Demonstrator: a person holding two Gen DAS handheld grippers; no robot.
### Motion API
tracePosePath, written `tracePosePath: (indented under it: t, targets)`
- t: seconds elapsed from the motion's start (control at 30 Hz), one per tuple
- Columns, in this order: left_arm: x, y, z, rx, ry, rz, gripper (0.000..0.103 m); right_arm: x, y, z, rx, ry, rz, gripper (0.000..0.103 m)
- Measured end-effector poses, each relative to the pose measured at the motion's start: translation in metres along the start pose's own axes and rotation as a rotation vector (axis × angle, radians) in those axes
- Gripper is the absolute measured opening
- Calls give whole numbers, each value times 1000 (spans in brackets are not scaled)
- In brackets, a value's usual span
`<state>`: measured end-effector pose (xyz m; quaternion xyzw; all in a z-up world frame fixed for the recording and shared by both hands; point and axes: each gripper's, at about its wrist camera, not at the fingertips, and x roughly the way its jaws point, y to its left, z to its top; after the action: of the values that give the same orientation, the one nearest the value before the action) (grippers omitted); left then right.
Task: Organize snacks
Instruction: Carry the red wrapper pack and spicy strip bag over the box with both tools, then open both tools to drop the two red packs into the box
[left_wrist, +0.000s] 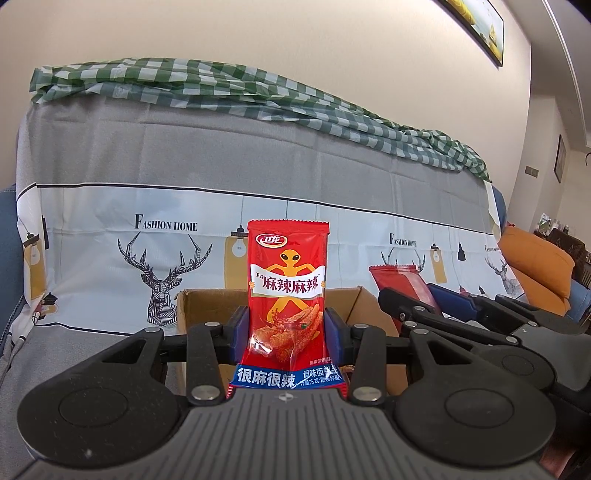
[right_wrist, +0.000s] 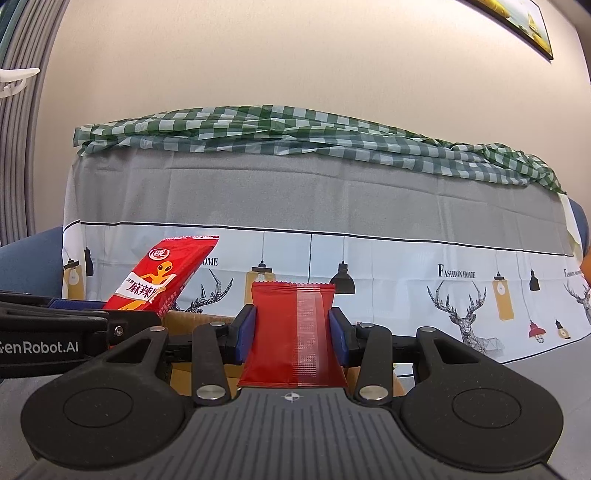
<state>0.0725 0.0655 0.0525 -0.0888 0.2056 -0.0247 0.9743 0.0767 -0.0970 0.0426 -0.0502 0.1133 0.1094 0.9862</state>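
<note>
While both packets are held upright above the cardboard box (left_wrist: 207, 306), apparently ready for dropping in, the left claw (left_wrist: 287, 325) is clenched on a red snack packet (left_wrist: 287, 295), printed face to camera. The right claw (right_wrist: 291, 332) grips a second red packet (right_wrist: 293, 336); only the right wrist view shows its seamed back.

Two wrist cameras, side by side and low, face a draped sofa (left_wrist: 258, 155) against a cream wall. The left view looks forward along its own fingers, close over a packet (left_wrist: 287, 295) and a cardboard box (left_wrist: 207, 306), with the right gripper (left_wrist: 424, 295) at its right edge. The right view looks the same way, the left gripper (right_wrist: 74, 306) at its left edge. Both share the sofa, checked cloth (right_wrist: 295, 136), box (right_wrist: 184, 317) and both packets.
</note>
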Motion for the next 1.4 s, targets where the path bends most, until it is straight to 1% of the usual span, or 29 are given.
tracePosePath:
  t: [0.47,0.53,0.6,0.63,0.67,0.7,0.73,0.77,0.87,0.93,0.97,1.03,1.07,1.13,1.17,1.23,1.3,1.4]
  targets:
    - [0,0,1,1,2,-4,46,-1,0,-2,-3,-2,0,44]
    - [0,-1,1,0,2,-16,47,-1,0,-3,-5,-1,-1,44]
    - [0,-2,1,6,4,-51,47,-1,0,-3,-7,2,-2,45]
    - [-1,-3,1,11,2,-56,51,0,1,-2,-9,5,-5,45]
    - [-1,-3,0,15,0,-54,54,0,1,-2,-10,9,-16,48]
    - [-1,-4,0,15,-3,-54,61,2,0,-2,-6,14,-33,52]
    - [-1,-3,0,12,-5,-54,67,3,-2,-2,4,22,-50,60]
    - [-1,-3,0,9,-7,-53,68,4,-5,-2,15,28,-59,65]
    - [-2,-5,0,12,-13,-50,68,6,-9,-3,30,36,-79,72]
    - [-2,-4,0,13,-14,-43,70,5,-9,-3,29,32,-86,75]
    - [-2,-4,0,13,-15,-40,71,5,-9,-3,31,32,-86,78]
    - [-3,-4,0,8,-21,-29,79,6,-10,-3,34,34,-93,85]
    - [-3,-3,0,2,-24,-29,80,6,-11,-3,39,34,-101,90]
    - [-2,-2,-1,-7,-22,-29,85,7,-13,-2,52,36,-114,97]
    - [-2,-3,-1,-3,-24,-25,85,8,-14,-2,55,37,-127,100]
    - [-4,-6,-2,24,-36,-1,90,10,-15,-2,55,45,-145,102]
    - [-7,-10,-3,48,-55,28,90,11,-16,-1,58,52,-143,102]
    - [-12,-10,-1,43,-60,27,90,11,-14,4,55,66,-139,102]
